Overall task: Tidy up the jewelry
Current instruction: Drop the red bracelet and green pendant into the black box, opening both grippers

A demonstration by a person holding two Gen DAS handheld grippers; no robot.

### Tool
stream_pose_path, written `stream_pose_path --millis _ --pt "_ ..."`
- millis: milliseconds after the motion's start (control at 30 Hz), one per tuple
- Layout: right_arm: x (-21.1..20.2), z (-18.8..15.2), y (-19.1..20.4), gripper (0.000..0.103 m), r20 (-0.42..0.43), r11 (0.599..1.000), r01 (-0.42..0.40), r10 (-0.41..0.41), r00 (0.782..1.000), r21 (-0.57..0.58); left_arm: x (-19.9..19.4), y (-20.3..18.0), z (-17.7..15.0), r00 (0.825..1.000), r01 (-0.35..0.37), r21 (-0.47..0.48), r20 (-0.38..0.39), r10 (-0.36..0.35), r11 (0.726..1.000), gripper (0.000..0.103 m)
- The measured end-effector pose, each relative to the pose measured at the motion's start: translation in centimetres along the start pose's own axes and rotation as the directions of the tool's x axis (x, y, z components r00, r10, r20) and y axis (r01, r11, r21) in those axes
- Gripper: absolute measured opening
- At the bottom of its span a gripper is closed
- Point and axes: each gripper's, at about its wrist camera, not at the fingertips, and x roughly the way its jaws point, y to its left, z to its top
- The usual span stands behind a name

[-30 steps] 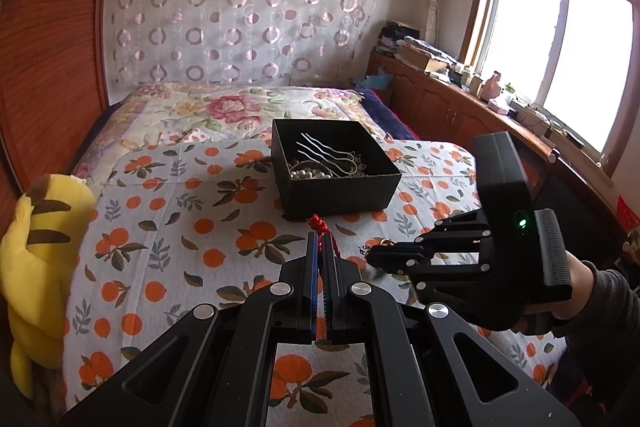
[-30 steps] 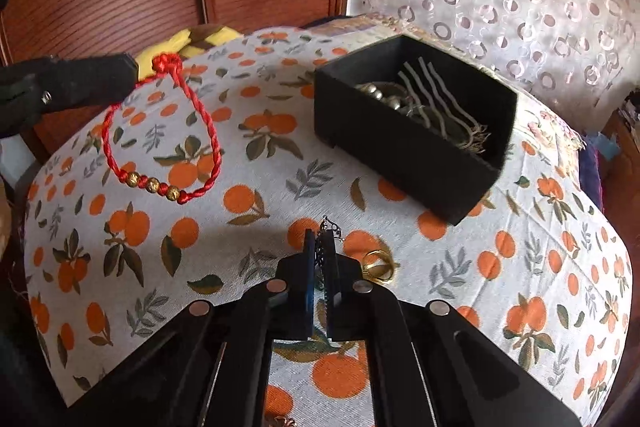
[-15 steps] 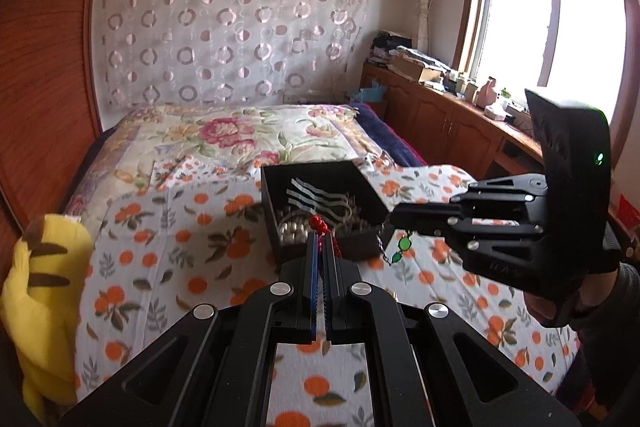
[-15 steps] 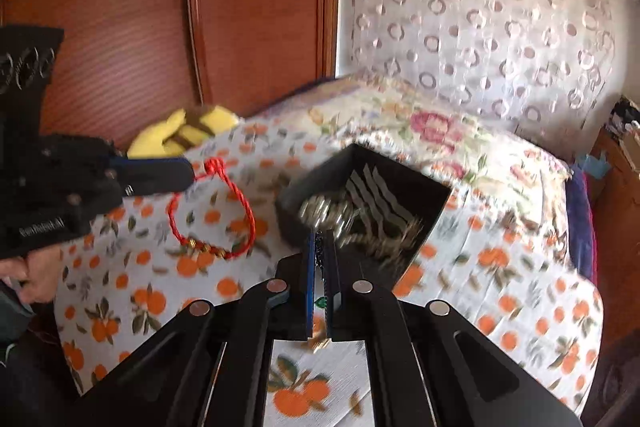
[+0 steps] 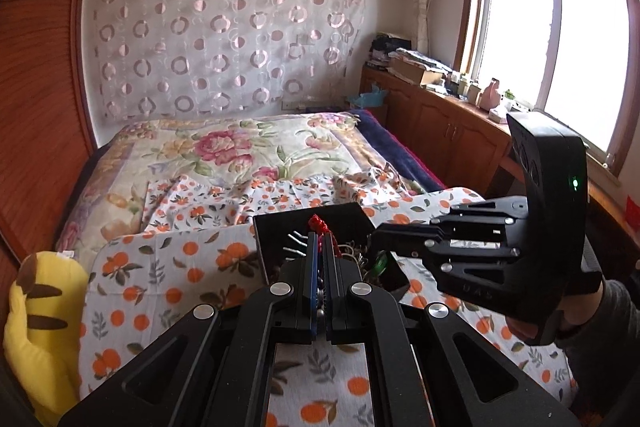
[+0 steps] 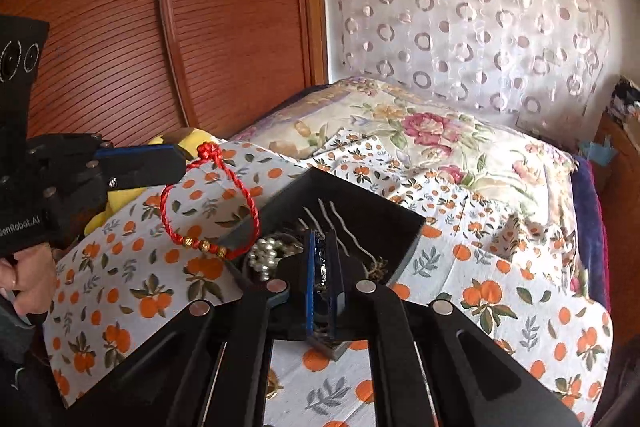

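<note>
Above the orange-print bedsheet point(image 6: 132, 279), the left hand-held gripper point(image 6: 182, 163) was clamped on a red cord bracelet point(image 6: 208, 211) hanging beside the black jewelry box point(image 6: 400, 227). Over that box, the right hand-held gripper point(image 6: 324, 247) stood nearly closed; its hold couldn't be told.

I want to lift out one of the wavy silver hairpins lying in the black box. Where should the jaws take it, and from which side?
Likely best from above, since the black box has walls all round. Pinch a wavy hairpin across its prongs near the far, free ends, where they lie bare on the box floor. The near ends run into the silver beads and other jewelry, so a grip there might snag.
</note>
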Motion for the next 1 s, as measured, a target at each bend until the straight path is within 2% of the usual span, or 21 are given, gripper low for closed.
stream_pose_path --millis 367,700,767,833,1000 --pt "0.3 -1.6 -2.3 0.009 0.014 0.998 0.016 -0.017 1.0 0.057 4.8 0.1 0.3 0.997 -0.009 0.007 -0.071 0.01 1.0 0.001" --pt "0.2 -1.6 -2.8 0.009 0.01 0.997 0.036 -0.036 0.999 0.063 6.0 0.0 0.7 0.997 -0.014 0.012 -0.076 0.015 1.0 0.002" --pt "-0.1 -1.4 -2.7 0.009 0.011 0.997 0.044 -0.044 0.999 0.057 5.9 -0.1 0.7 0.997 -0.017 0.014 -0.075 0.018 1.0 0.005" --pt "-0.6 -1.2 -2.5 0.009 0.012 0.997 0.053 -0.053 0.999 0.05 6.0 0.0 0.6 0.997 -0.013 0.014 -0.074 0.014 1.0 0.015" --pt "-2.3 -2.3 -1.3 0.009 -0.006 0.997 0.074 -0.074 0.997 0.031 5.4 -0.2 -0.4 0.997 -0.003 0.026 -0.075 0.005 1.0 0.022"
